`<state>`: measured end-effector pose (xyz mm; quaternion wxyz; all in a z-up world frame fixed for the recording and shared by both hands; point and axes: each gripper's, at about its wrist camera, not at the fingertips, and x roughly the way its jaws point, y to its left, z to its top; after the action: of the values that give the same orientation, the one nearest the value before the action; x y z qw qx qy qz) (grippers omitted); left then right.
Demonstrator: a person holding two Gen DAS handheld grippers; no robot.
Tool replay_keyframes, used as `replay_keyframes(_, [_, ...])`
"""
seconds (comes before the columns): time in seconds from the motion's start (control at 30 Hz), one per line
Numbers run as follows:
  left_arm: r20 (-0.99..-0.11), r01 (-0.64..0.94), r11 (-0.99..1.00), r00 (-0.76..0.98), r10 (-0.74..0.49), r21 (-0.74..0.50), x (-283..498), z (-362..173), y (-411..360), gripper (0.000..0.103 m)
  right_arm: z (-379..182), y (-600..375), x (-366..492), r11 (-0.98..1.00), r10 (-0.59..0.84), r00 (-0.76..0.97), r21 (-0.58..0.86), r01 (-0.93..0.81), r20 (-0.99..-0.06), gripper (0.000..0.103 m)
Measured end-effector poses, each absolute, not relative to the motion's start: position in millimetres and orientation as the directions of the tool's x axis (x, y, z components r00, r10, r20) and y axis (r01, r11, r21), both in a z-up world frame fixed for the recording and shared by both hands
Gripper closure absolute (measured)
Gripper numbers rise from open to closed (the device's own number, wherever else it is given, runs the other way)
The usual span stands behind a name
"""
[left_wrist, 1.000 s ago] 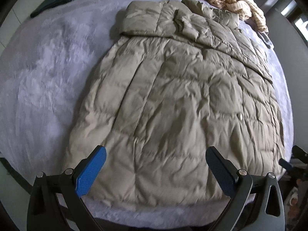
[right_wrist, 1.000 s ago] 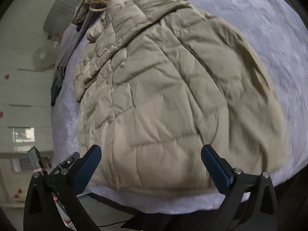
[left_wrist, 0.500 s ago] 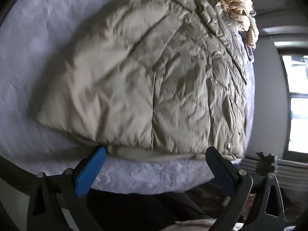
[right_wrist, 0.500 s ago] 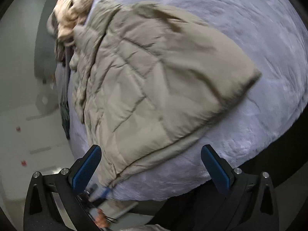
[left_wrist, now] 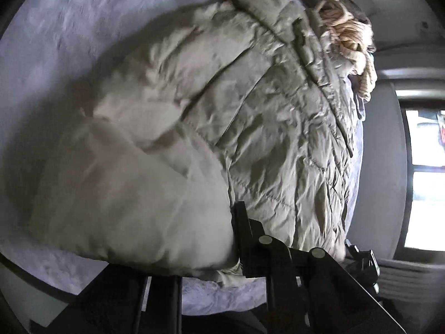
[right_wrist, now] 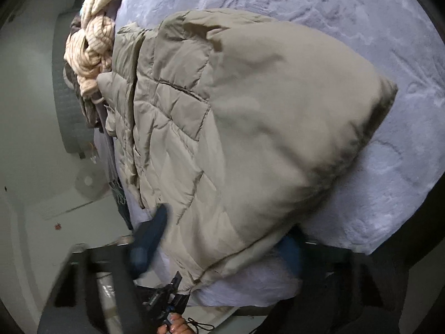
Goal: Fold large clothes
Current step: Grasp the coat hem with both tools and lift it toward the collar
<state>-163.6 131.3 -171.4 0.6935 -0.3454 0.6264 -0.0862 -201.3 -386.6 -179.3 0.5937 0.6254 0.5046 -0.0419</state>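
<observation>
Evidently soft, puffy and light, with slick shell: beige quilted down coat [left_wrist: 222, 128] spread on lilac fleece-covered bed [right_wrist: 347, 19], best taken at hem corners, left gripper [left_wrist: 233, 239] closing on hem, right gripper [right_wrist: 219, 246] closing around hem's other corner.

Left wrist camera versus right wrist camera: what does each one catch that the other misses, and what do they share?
Only the left view shows a bright window. Only the right view shows pale floor beside the bed and fingertips at the bottom edge. Both show the beige puffer coat on the lavender blanket, the striped cream garment bunched at its far end, and jaws closing with the coat's hem between them.
</observation>
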Motion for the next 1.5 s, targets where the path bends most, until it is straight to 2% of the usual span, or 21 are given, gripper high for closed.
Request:
replay_keyframes(0.03, [-0.815, -0.287, 0.763, 0.210, -0.540, -0.579, -162.2, -165.2, 129.9, 0.088, -179.2, -387.2, -201.4, 0.216, 0.582, 0.486, 0.700, 0.680, -0.652, 0.066])
replay_keyframes(0.07, [-0.819, -0.268, 0.774, 0.215, -0.532, -0.574, -160.8, -161.2, 129.6, 0.090, -178.5, -387.3, -200.9, 0.229, 0.579, 0.477, 0.694, 0.683, -0.661, 0.085])
replay_keyframes(0.1, [-0.823, -0.245, 0.787, 0.222, -0.523, -0.566, -159.4, -155.4, 128.2, 0.090, -177.0, -387.2, -200.2, 0.247, 0.570, 0.467, 0.683, 0.687, -0.676, 0.089])
replay_keyframes(0.2, [-0.828, -0.194, 0.811, 0.243, -0.505, -0.552, -156.3, -140.9, 128.0, 0.090, -169.0, -385.5, -198.0, 0.282, 0.552, 0.469, 0.683, 0.674, -0.690, 0.093])
replay_keyframes(0.57, [-0.805, -0.083, 0.848, 0.375, -0.460, -0.523, -116.4, -72.7, 122.7, 0.090, -110.9, -386.8, -140.1, 0.536, 0.502, 0.434, 0.663, 0.522, -0.748, 0.095])
replay_keyframes(1.1, [-0.750, -0.101, 0.905, 0.602, -0.274, -0.413, 31.5, 11.5, 84.8, 0.090, -9.0, -405.2, 59.8, 0.754, 0.497, 0.478, 0.633, 0.175, -0.724, 0.095])
replay_keyframes(1.27, [-0.766, -0.131, 0.920, 0.602, -0.223, -0.370, 79.4, 7.7, 76.7, 0.090, -1.1, -410.0, 125.7, 0.783, 0.495, 0.474, 0.610, 0.120, -0.728, 0.096])
replay_keyframes(1.5, [-0.831, -0.128, 0.948, 0.525, -0.186, -0.293, 161.3, -47.2, 75.9, 0.090, -35.8, -403.5, 209.3, 0.814, 0.468, 0.433, 0.567, 0.128, -0.770, 0.096])
